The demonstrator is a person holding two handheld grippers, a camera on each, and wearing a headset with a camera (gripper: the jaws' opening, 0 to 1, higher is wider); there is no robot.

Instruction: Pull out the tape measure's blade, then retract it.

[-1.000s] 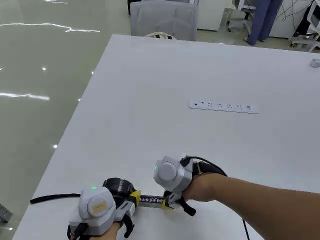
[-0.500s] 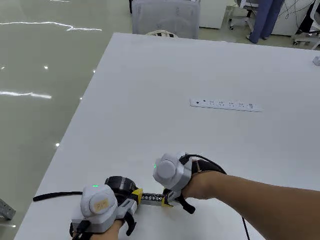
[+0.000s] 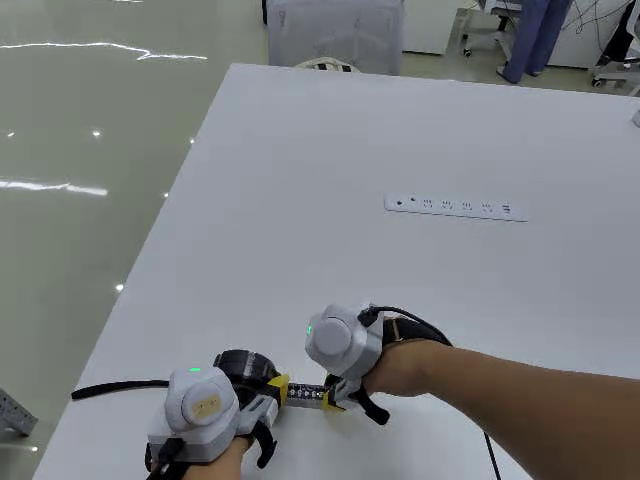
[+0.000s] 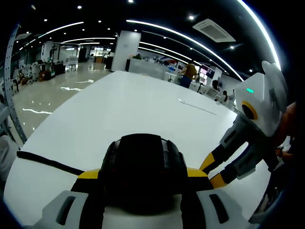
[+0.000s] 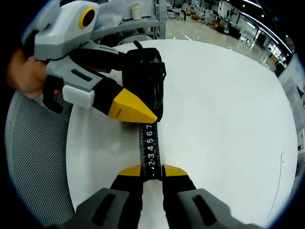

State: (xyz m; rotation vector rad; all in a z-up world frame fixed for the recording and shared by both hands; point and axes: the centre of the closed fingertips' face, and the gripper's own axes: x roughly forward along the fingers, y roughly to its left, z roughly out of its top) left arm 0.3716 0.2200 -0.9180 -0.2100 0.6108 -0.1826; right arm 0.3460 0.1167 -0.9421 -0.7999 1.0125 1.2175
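Observation:
A black tape measure lies near the table's front left edge, and my left gripper is shut on its case. A short stretch of blade with printed numbers runs out of the case. My right gripper is shut on the blade's end, its yellow tips pinching it from both sides. In the head view the right gripper sits just right of the case, the blade bridging the small gap. The right gripper's body appears at the right of the left gripper view.
A white power strip lies on the white table farther back. A black strap trails left from the tape measure toward the table's edge. A grey chair stands beyond the far end, and a person's legs show at the back right.
The blade span between case and right gripper has shortened a little. Most of the shift in the picture is the head camera moving.

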